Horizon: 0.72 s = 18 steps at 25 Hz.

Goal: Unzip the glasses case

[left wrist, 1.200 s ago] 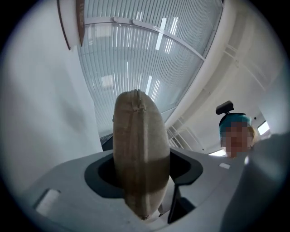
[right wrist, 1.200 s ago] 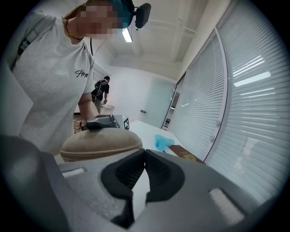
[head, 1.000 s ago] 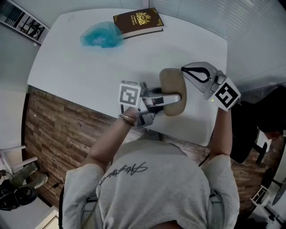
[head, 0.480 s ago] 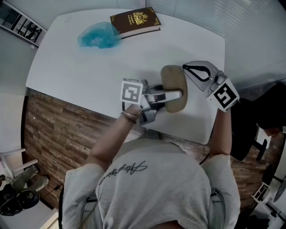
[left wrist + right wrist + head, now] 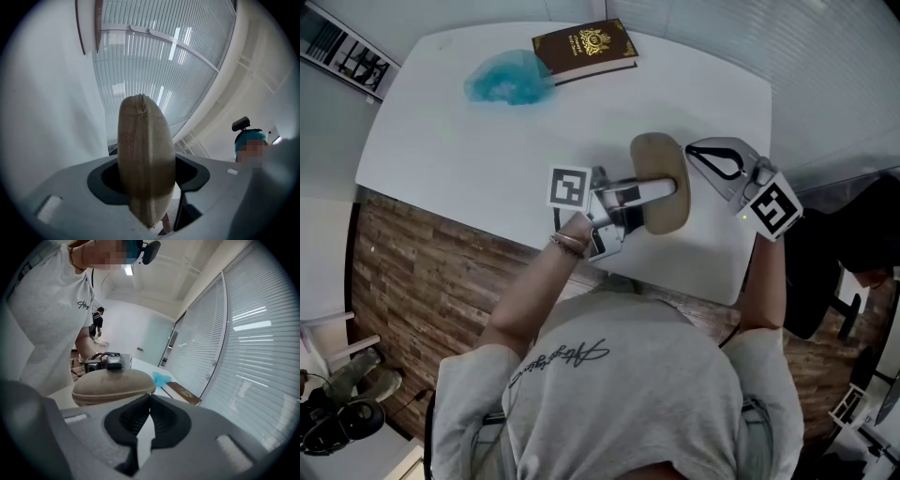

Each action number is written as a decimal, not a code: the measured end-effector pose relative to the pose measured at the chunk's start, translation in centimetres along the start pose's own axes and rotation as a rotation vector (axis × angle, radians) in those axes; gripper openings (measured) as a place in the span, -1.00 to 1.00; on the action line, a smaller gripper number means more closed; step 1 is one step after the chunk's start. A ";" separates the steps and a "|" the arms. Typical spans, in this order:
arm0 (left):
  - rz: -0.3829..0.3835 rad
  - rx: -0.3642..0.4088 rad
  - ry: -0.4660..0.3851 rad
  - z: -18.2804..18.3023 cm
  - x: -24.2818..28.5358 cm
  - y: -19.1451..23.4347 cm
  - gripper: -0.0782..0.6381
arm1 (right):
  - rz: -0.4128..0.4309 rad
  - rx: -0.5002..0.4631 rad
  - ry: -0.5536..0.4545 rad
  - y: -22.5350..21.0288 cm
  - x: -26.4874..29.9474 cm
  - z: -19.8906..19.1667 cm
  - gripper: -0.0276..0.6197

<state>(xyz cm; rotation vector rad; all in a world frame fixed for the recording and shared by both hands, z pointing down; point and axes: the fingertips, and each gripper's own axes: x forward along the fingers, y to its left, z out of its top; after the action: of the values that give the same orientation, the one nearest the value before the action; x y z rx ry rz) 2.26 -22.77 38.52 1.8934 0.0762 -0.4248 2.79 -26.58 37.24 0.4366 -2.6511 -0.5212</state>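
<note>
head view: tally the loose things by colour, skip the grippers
tan: 1, the glasses case
dark brown: 1, the book
blue: 1, the crumpled blue thing
total: 3

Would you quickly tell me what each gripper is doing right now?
Left gripper: closed on the case.
Right gripper: closed, tips at the case's edge; whether they pinch the zip pull cannot be told.
</note>
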 end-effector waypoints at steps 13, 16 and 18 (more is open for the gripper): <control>0.037 -0.002 -0.039 0.9 0.3 0.7 0.01 | -0.055 0.004 0.053 1.1 -1.3 -0.9 -0.91; 0.040 0.009 -0.052 1.4 0.5 0.7 0.01 | -0.073 -0.004 0.077 1.1 -1.4 -1.1 -0.91; 0.044 0.001 -0.056 1.4 0.6 0.8 0.01 | -0.081 -0.003 0.077 1.2 -1.6 -1.1 -0.91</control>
<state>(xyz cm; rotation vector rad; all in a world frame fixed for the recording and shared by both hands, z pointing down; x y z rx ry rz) 2.66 -24.42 38.67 1.8798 -0.0033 -0.4471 4.37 -25.24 38.19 0.5532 -2.5670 -0.5224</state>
